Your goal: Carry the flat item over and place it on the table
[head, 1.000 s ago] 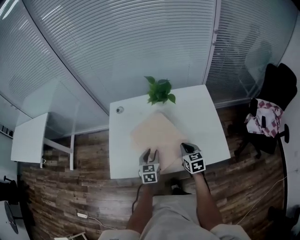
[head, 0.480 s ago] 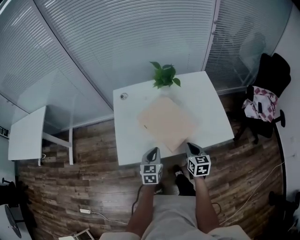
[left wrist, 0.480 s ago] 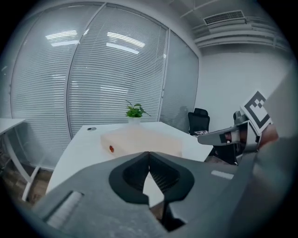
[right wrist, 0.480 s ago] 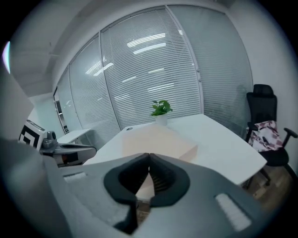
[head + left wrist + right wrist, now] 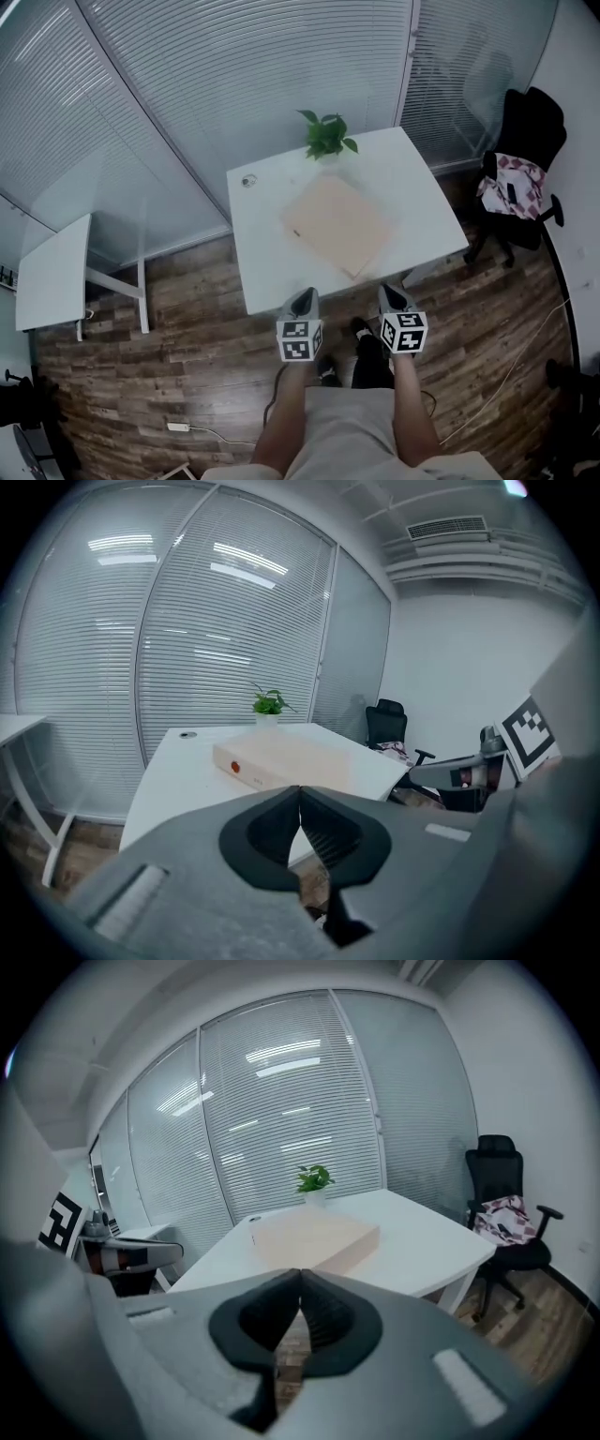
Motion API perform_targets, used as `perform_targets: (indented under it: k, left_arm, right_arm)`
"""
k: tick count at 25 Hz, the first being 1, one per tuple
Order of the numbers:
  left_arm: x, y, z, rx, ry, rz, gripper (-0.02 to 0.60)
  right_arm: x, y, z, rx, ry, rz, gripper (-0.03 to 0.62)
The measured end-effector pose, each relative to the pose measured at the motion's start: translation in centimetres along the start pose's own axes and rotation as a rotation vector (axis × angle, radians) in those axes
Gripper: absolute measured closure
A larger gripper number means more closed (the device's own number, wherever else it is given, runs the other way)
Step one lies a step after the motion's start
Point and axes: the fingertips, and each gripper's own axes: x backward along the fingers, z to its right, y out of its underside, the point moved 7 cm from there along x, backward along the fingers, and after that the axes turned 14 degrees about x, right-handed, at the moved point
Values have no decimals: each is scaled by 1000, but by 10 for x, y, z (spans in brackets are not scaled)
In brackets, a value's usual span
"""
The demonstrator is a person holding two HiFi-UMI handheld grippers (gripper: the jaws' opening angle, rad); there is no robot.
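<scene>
The flat item is a pale tan box (image 5: pixel 339 225) lying flat on the white table (image 5: pixel 272 267), nothing touching it. It also shows ahead in the left gripper view as the box (image 5: pixel 300 761), with a red dot on its side, and in the right gripper view as the box (image 5: pixel 314 1239). My left gripper (image 5: pixel 303 298) hangs over the wooden floor short of the table's near edge, jaws shut and empty (image 5: pixel 300 791). My right gripper (image 5: pixel 394 294) hovers beside it, a little nearer the table corner, jaws likewise shut on nothing (image 5: pixel 300 1273).
A potted plant (image 5: pixel 326 136) stands at the table's far edge, and a small round fitting (image 5: pixel 248 181) sits at its far left. A black chair with a patterned cloth (image 5: pixel 517 183) stands to the right. A smaller white table (image 5: pixel 52 274) stands left. Blinds behind glass close off the back.
Both grippers have drawn back from the box's near edge, off the table and towards the person. The left jaws stood apart at first and are now together. The box stays on the table.
</scene>
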Motion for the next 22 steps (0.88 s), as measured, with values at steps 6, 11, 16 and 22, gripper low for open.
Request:
perform_targets:
  k: [6, 11, 16, 22]
  left_arm:
    - [11, -11, -1, -24, 28, 22, 574]
    - [15, -11, -7, -30, 34, 19, 574]
    - [14, -12, -11, -30, 52, 9, 574]
    - [12, -16, -7, -23, 69, 14, 574]
  right_arm:
    - [13, 0, -9, -31, 11, 36, 592]
    - [19, -1, -12, -20, 33, 45, 592]
    - [19, -6, -9, -17, 52, 14, 593]
    - [23, -14, -4, -4, 56, 24, 594]
